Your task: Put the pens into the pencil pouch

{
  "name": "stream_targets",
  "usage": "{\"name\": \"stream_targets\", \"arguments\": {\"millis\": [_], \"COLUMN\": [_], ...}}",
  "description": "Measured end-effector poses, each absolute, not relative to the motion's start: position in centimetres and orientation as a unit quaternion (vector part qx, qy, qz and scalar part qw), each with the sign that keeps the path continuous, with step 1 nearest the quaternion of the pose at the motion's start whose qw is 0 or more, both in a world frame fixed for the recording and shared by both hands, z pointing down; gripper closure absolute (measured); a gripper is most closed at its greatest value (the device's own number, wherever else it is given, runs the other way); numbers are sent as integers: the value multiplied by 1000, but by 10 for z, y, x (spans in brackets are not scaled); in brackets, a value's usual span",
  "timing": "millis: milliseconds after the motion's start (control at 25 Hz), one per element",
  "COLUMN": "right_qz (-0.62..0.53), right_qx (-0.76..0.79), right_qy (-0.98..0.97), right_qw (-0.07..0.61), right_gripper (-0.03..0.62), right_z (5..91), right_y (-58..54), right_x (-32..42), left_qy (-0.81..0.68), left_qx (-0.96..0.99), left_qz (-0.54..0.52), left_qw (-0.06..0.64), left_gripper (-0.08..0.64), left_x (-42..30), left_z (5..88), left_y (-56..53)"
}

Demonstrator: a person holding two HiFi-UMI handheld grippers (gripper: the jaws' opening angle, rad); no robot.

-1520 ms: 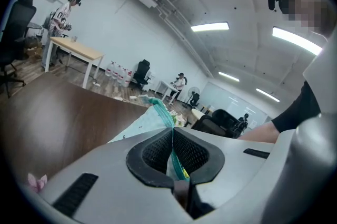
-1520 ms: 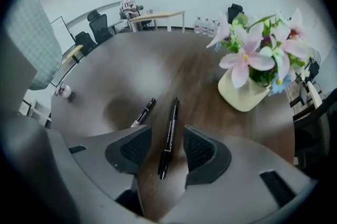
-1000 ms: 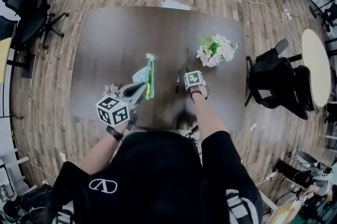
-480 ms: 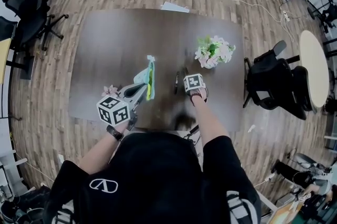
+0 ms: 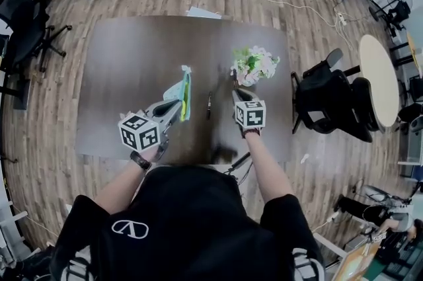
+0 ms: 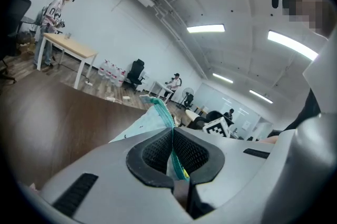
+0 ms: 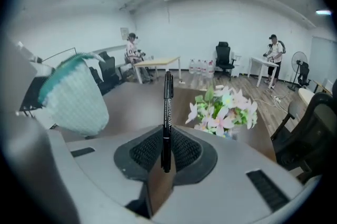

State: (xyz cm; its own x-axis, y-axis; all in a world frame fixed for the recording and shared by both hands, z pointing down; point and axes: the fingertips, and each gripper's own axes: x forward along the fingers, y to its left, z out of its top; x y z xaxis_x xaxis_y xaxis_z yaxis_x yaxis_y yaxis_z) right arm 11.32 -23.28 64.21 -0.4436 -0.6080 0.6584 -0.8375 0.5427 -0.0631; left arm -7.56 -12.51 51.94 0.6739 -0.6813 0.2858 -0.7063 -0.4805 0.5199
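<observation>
My left gripper (image 5: 176,108) is shut on the near edge of a mint-green pencil pouch (image 5: 184,89) with a yellow-green zip edge and holds it up over the dark table (image 5: 125,55). In the left gripper view the pouch (image 6: 154,116) sticks out from between the pads. My right gripper (image 5: 236,92) has just closed its jaws on a black pen (image 7: 167,107), which stands upright between the pads, raised off the table to the right of the pouch (image 7: 73,94). A second black pen (image 5: 209,104) lies on the table between the two grippers.
A bunch of pink and white flowers (image 5: 254,65) stands on the table just beyond my right gripper. A sheet of paper (image 5: 203,12) lies at the table's far edge. Office chairs (image 5: 330,101) stand to the right of the table.
My right gripper was down at the table by the pens; it has lifted up with one black pen in its jaws. The left gripper and pouch have stayed in place.
</observation>
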Motion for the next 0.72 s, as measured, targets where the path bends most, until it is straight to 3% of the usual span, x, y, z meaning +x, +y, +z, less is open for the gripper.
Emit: {"name": "stream_targets", "arguments": {"millis": [520,720], "right_qz": [37,35], "right_qx": [474,481], "right_qy": [-879,-876], "right_qw": [33,4], "right_gripper": [548,548], "right_z": [436,442], "right_y": [-166,-146], "right_x": [118,124], "left_qy": [-348,-334], "left_qx": [889,896], "left_qz": [7,7], "left_qw": [298,294], "left_gripper": [548,548], "left_x": [-38,-26], "left_z": [495,493], "left_y": [-149,-146]}}
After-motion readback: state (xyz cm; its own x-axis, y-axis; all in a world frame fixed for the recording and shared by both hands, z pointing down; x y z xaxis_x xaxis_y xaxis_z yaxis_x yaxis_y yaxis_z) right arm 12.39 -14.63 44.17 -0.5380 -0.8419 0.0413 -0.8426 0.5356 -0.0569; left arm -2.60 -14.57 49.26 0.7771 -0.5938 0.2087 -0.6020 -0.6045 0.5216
